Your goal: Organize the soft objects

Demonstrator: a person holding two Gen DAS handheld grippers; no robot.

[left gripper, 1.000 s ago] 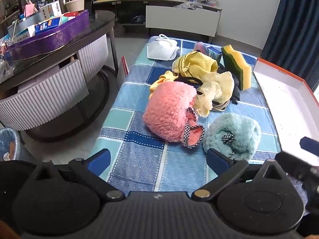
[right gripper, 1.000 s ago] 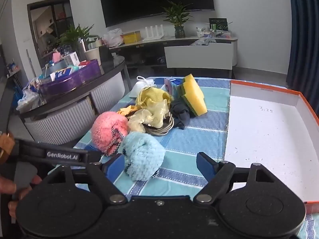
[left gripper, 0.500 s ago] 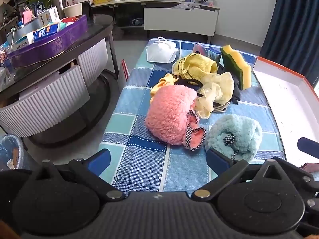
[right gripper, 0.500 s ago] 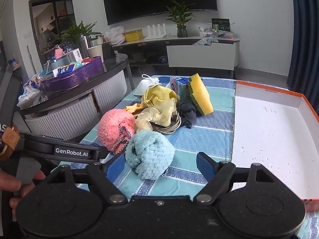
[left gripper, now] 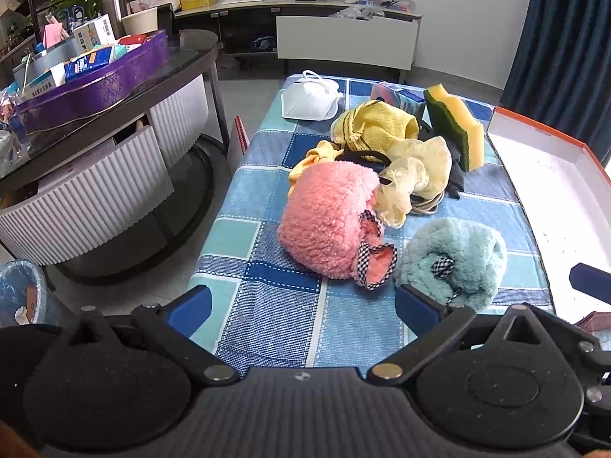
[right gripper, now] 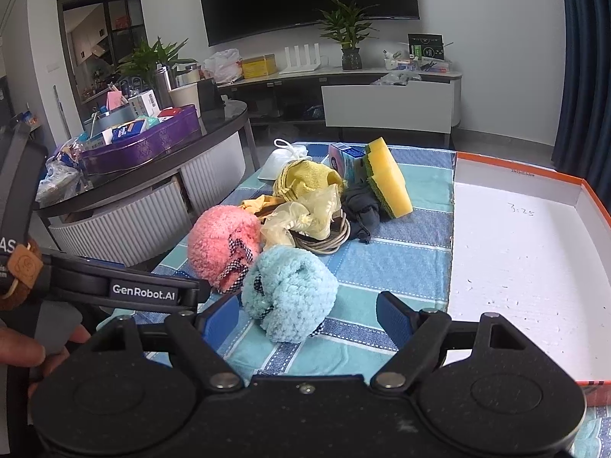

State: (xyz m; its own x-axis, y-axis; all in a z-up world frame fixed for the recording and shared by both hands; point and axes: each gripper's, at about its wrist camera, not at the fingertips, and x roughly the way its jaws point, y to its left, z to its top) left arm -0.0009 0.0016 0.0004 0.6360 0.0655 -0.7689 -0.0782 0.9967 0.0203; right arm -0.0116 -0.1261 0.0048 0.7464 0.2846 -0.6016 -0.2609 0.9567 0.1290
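I'm looking down at the checked blue tablecloth (left gripper: pixel 267 316), which fills the middle of both views. The white box with the orange rim (right gripper: pixel 534 252) takes the right side of the right wrist frame, bare inside apart from small specks and some handwriting near its far end. My left gripper (left gripper: pixel 303 307) sits at the bottom of its frame, fingers spread wide, nothing between them. My right gripper (right gripper: pixel 307 315) is spread wide too, and the blue fluffy piece (right gripper: pixel 290 292) lies just beyond its tips, close to the left finger.

Centre frame in the left wrist view is the pink fluffy piece (left gripper: pixel 324 221), its checked trim just beside the blue one. Behind it, upper centre, is the pile: yellow towel (left gripper: pixel 376 128), pale yellow scrunchie (left gripper: pixel 416 170) on a coiled cord (right gripper: pixel 328 238), and a dark cloth (right gripper: pixel 362 212) under the yellow-and-green sponge (left gripper: pixel 454 129), which stands tilted on edge. The white face mask (left gripper: pixel 311 99) lies at the far end, apart from the heap. A small blue carton (right gripper: pixel 343 156) stands behind the sponge.
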